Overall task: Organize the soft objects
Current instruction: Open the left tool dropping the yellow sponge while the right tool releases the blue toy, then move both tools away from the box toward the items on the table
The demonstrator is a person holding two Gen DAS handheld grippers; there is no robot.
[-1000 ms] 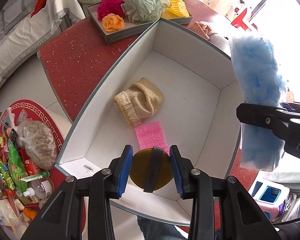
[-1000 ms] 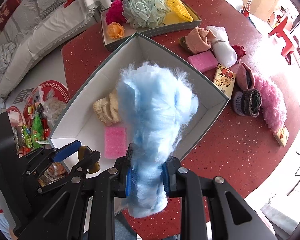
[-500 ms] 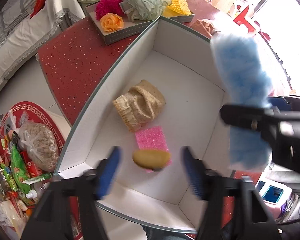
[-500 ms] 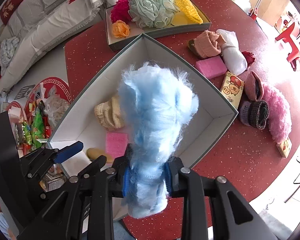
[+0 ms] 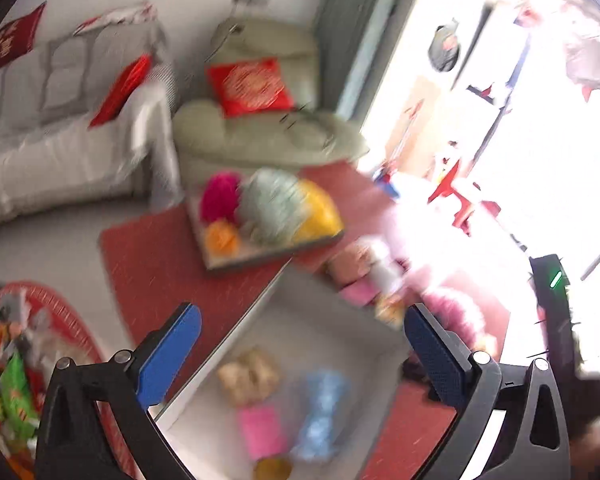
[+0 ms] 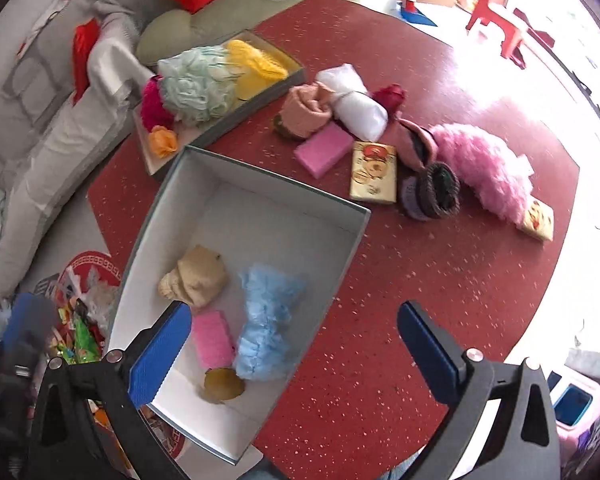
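Both claws, left claw point(image 5: 300, 350) and right claw point(image 6: 294, 346), gape wide, holding nothing. Blue fluffy piece point(image 6: 266, 326) lies inside the white box point(image 6: 260, 184). My next pick: the pink sponge point(image 6: 324, 149) on the worktop point(image 6: 440, 280); approach square, squeeze gently.

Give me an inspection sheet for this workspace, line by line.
Surface: red speckled table, round-edged.
Job's things: white box holds a beige knit item, fluffy blue item, pink sponge and yellow-brown pad. Shallow tray holds bath poufs.
Clutter: second pink sponge, white roll, fluffy pink item, printed packets, all loose on the table.
Grippers: left claw open, empty; right claw open, empty.
Cables: a thin dark cord lies on the green armchair.
Surroundings: grey sofa, red cushions, snack tray on the floor.
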